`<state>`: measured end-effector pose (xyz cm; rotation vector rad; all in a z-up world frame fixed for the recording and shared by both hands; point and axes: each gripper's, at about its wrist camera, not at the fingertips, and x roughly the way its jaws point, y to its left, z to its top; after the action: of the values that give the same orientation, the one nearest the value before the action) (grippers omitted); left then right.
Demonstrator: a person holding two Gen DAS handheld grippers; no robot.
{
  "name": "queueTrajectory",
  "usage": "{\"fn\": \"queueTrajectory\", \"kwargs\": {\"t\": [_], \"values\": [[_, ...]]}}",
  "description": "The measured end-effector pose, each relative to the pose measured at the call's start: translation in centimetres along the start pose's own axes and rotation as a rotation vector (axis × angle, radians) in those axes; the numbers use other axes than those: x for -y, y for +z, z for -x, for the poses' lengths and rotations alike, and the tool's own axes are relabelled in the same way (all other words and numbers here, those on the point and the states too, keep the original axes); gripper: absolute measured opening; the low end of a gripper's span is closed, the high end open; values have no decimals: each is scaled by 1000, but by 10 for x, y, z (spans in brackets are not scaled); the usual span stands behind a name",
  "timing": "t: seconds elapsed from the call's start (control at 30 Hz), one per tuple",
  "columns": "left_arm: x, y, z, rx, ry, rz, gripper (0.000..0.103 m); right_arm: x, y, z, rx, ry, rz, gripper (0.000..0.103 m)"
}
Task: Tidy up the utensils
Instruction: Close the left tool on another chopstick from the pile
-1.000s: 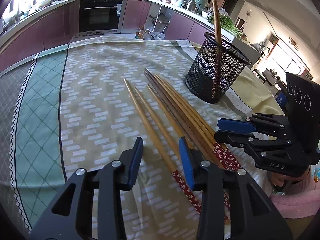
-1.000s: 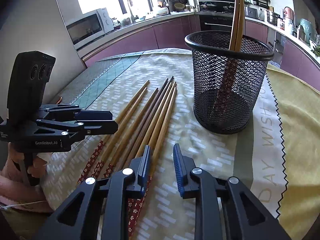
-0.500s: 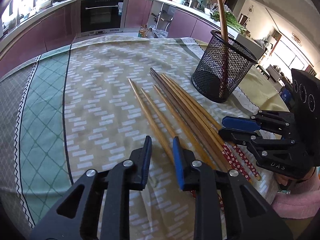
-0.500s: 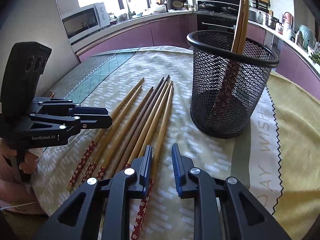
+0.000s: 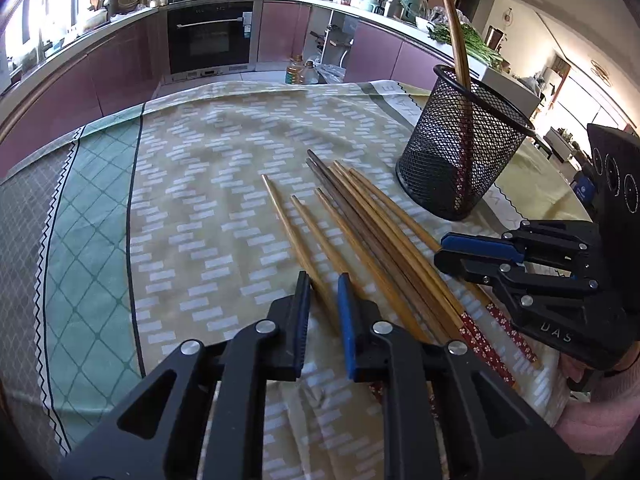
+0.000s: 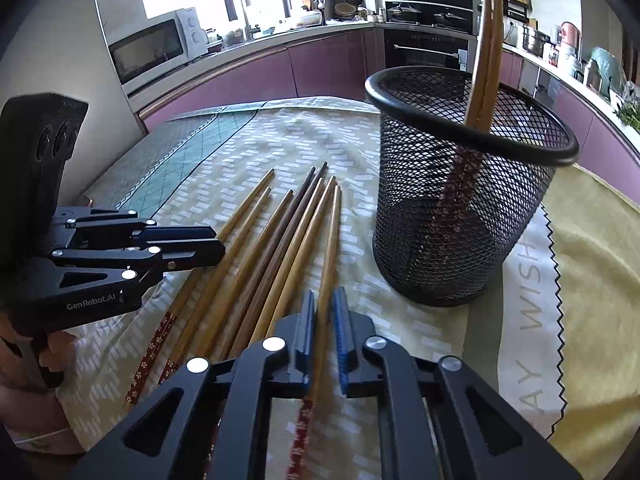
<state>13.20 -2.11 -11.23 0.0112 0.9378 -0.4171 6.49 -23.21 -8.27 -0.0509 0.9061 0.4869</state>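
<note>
Several wooden chopsticks (image 5: 360, 220) with red flowered ends lie side by side on the tablecloth. A black mesh holder (image 6: 460, 220) stands upright to their right with two chopsticks (image 6: 486, 40) leaning in it. My left gripper (image 5: 323, 280) straddles the leftmost chopstick (image 5: 288, 228); its jaws are closing, with a small gap still showing at the pads. My right gripper (image 6: 325, 294) has its jaws closing, and the pads pinch the rightmost chopstick (image 6: 330, 248). Each gripper also shows in the other's view, the left gripper (image 6: 218, 241) and the right gripper (image 5: 439, 249), low over the chopsticks' near ends.
A patterned tablecloth (image 5: 200, 200) with a green checked band covers the table. Its zigzag hem (image 6: 556, 280) runs to the right of the holder. A pink sleeve (image 5: 592, 420) and a hand (image 6: 24, 392) are at the near edge. Kitchen counters and an oven stand behind.
Both pairs of jaws have narrowed. The left now sits close around the leftmost chopstick, and the right has come together on the rightmost one. Neither hand has shifted much.
</note>
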Motion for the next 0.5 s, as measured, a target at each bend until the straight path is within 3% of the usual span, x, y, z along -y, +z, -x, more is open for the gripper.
{"fn": "queueTrajectory", "kwargs": {"t": [0.2, 0.5], "values": [[-8, -6, 6, 14, -17, 76, 8, 11, -1, 9, 32, 24, -54, 6], [-9, -17, 30, 39, -81, 85, 7, 0, -3, 21, 38, 78, 21, 6]]}}
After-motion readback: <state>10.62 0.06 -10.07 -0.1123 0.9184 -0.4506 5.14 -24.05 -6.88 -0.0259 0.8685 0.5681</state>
